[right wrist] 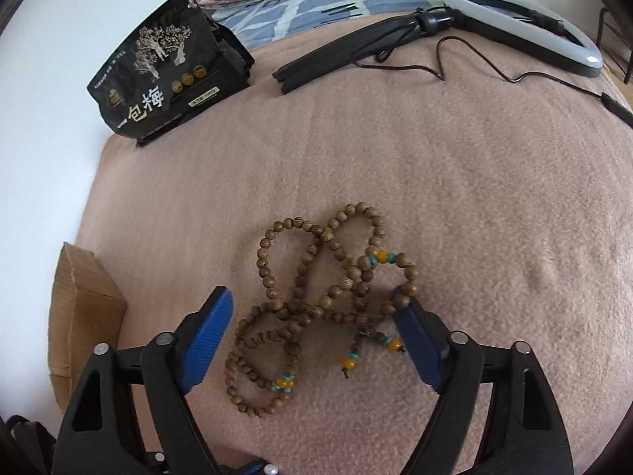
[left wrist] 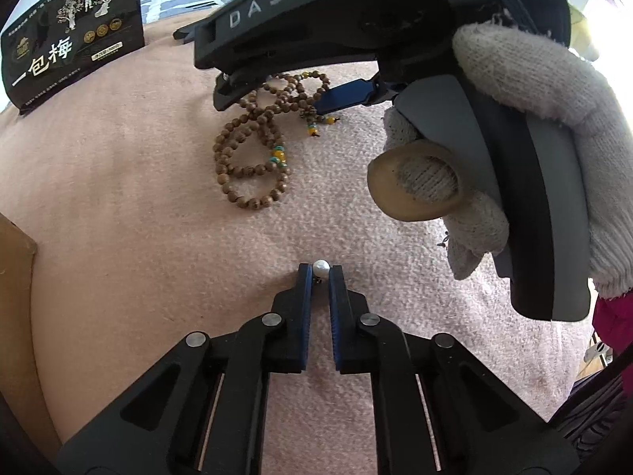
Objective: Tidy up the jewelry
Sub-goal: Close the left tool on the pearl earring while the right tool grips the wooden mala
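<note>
A long strand of brown wooden beads (right wrist: pixel 316 308) with yellow and turquoise accent beads lies tangled on the pink blanket; it also shows in the left wrist view (left wrist: pixel 257 146). My right gripper (right wrist: pixel 312 304) is open, its blue pads on either side of the strand, low over it. My left gripper (left wrist: pixel 321 271) is shut on a small white pearl (left wrist: pixel 321 268) at its fingertips, just above the blanket. The right gripper body, held by a gloved hand (left wrist: pixel 526 118), fills the upper right of the left wrist view.
A black snack bag (right wrist: pixel 166 67) stands at the back left. A folded black tripod (right wrist: pixel 348 51) with a white ring light (right wrist: pixel 522 23) and cable lies at the back right. A cardboard box (right wrist: pixel 83 316) sits at the blanket's left edge.
</note>
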Motion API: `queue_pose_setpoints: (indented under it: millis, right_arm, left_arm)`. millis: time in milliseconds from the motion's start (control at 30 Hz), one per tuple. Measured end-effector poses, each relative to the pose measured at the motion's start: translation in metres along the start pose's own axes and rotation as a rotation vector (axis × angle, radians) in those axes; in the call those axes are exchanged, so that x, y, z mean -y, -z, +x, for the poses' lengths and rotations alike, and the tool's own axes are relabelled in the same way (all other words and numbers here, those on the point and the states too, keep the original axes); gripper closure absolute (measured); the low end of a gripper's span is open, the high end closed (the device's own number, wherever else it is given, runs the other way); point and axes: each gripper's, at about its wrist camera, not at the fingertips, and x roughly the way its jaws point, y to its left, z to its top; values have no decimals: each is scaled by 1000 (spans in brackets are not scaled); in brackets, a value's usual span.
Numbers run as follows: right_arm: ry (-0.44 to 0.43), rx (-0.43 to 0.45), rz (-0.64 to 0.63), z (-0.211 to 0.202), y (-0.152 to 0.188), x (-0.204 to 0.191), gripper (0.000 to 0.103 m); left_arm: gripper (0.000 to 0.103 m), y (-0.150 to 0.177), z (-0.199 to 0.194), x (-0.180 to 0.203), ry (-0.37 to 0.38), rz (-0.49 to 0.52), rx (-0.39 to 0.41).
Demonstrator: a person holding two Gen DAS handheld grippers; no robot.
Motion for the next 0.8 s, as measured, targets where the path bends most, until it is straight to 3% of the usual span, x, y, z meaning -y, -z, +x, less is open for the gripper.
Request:
queue_pose_setpoints:
  millis: [267,433,500,567,667,767,800]
  right_arm:
    - [67,2,-87,10,2,-14,17]
    - [123,-15,-195,24,4,-32,2]
    - [167,-22,-256,30,7,-41,1]
    - [220,-22,-302,36,10,-50,1]
    - [229,-23,-299,38,8,-51,3]
    - [242,-19,-317,35,9,-51,11]
    - [243,-15,-320,31,12,-50,19]
  left_arm:
    - [97,8,-8,-12,-24,-5,5]
    - [97,13,-14,-20,-43,-14,5]
    - [97,17,-18,-24,-49,-20,5]
    - [97,23,-23,-29,-57,-23,6]
    - [100,30,-27,-32,-71,-25,5]
    - [101,37,-33,-37,-81,-29,6]
    - [101,39,-34,-39,-84,-32,6]
